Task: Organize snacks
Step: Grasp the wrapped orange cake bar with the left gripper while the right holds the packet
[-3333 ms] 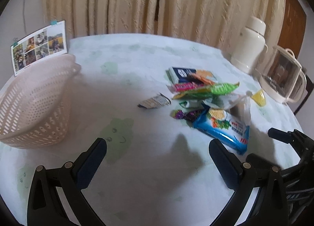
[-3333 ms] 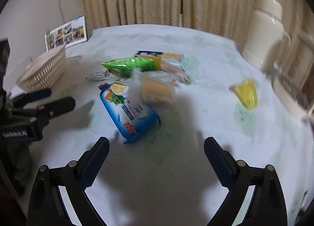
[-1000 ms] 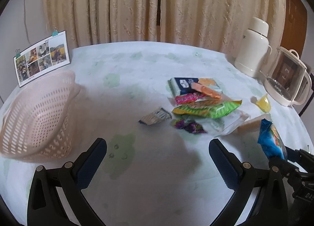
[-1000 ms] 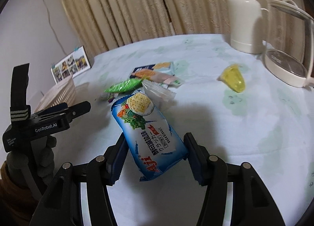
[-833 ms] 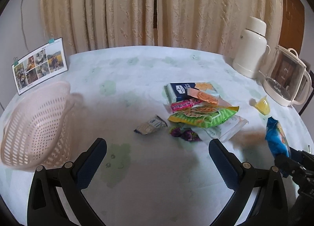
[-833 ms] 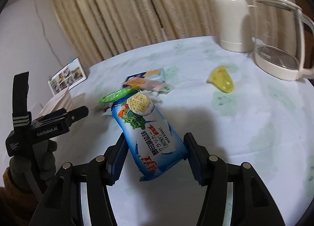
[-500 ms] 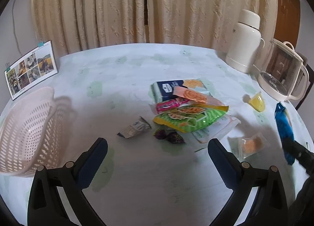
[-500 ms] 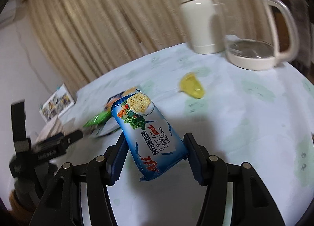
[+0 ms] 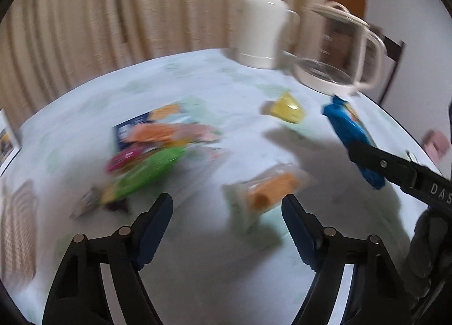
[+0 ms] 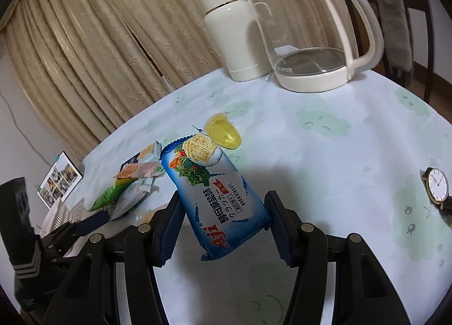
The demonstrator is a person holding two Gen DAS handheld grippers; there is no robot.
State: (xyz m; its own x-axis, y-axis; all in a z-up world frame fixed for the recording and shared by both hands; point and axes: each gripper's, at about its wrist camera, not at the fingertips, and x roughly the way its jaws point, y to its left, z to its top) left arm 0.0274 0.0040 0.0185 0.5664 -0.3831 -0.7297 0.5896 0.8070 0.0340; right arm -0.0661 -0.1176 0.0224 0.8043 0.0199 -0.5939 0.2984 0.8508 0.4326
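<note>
- Your right gripper (image 10: pixel 223 212) now pinches the blue cracker packet (image 10: pixel 214 189) across its middle and holds it clear of the table (image 10: pixel 325 155); a few seconds ago that packet lay flat at the near edge of the snack pile. One snack is picked, and in my judgement it only needs carrying to the basket.
- Your left gripper (image 9: pixel 227 223) is spread and empty. It has swung to the right, so the clear-wrapped orange snack (image 9: pixel 268 192) that was under the packet now lies between its fingers at 12 o'clock.
- The snack pile (image 9: pixel 152 150), blurred, sits at 10 o'clock in the left view; the yellow jelly cup (image 10: pixel 223 131) lies just beyond the packet's top at 12 o'clock.
- The basket (image 10: pixel 60 212) shows only as a white lattice edge at 9 o'clock in the right view; I can't tell what is in it.
- The glass kettle (image 10: pixel 310 42) at 1 o'clock looks empty; the white flask (image 10: pixel 231 31) is shut, contents unseen.
</note>
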